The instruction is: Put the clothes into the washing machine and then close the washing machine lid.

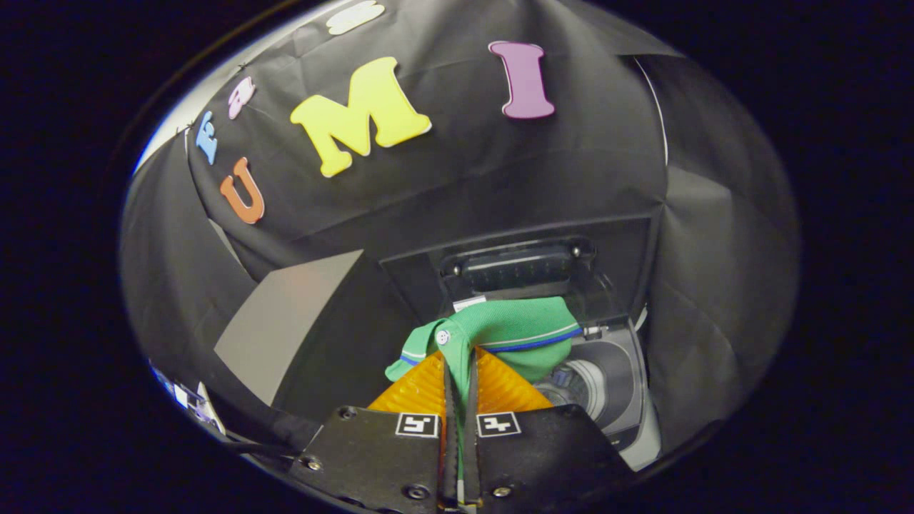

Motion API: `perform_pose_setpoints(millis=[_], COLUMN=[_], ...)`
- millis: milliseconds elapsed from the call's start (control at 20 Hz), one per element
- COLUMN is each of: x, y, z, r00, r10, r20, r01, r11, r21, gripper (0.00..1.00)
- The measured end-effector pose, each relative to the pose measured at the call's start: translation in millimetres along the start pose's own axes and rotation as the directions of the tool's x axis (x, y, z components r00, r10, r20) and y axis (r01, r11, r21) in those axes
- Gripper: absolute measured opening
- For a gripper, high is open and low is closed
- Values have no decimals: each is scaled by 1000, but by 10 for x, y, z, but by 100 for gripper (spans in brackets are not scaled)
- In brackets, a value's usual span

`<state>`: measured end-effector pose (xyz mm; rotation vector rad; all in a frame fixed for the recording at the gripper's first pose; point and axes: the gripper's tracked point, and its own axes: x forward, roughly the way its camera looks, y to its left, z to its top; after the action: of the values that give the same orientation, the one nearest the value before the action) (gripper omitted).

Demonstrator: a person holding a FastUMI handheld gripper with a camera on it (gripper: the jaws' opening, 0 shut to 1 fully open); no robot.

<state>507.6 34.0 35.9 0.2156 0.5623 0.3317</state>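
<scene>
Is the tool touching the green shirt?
Touching. In the gripper view the tool has both fingers closed on a fold of the green shirt, which bunches up just past their tips, above the open washing machine.

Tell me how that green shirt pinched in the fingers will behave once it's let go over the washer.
The green shirt is probably floppy: it bunches and droops over the gripper, whose fingers are shut on it. It looks light, held up by one pinch of fabric. Released, it would likely slump toward the washing machine's open drum, though its collar might snag the rim.
</scene>
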Motion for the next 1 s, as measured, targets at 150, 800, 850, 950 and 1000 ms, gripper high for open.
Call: perform_pose_setpoints(millis=[150, 800, 850, 950, 1000], x=[195, 845, 906, 1011, 1061], y=[-89, -583, -613, -680, -699], z=[-147, -788, -832, -919, -966], r00=[999, 974, 971, 963, 958], r10=[-3, -45, -50, -67, -76], r20=[-43, -223, -236, -262, -276], r01=[3, 70, 78, 100, 112], r11=[1000, 992, 991, 988, 987], r21=[7, 105, 113, 118, 118], gripper=[7, 7, 7, 7, 7])
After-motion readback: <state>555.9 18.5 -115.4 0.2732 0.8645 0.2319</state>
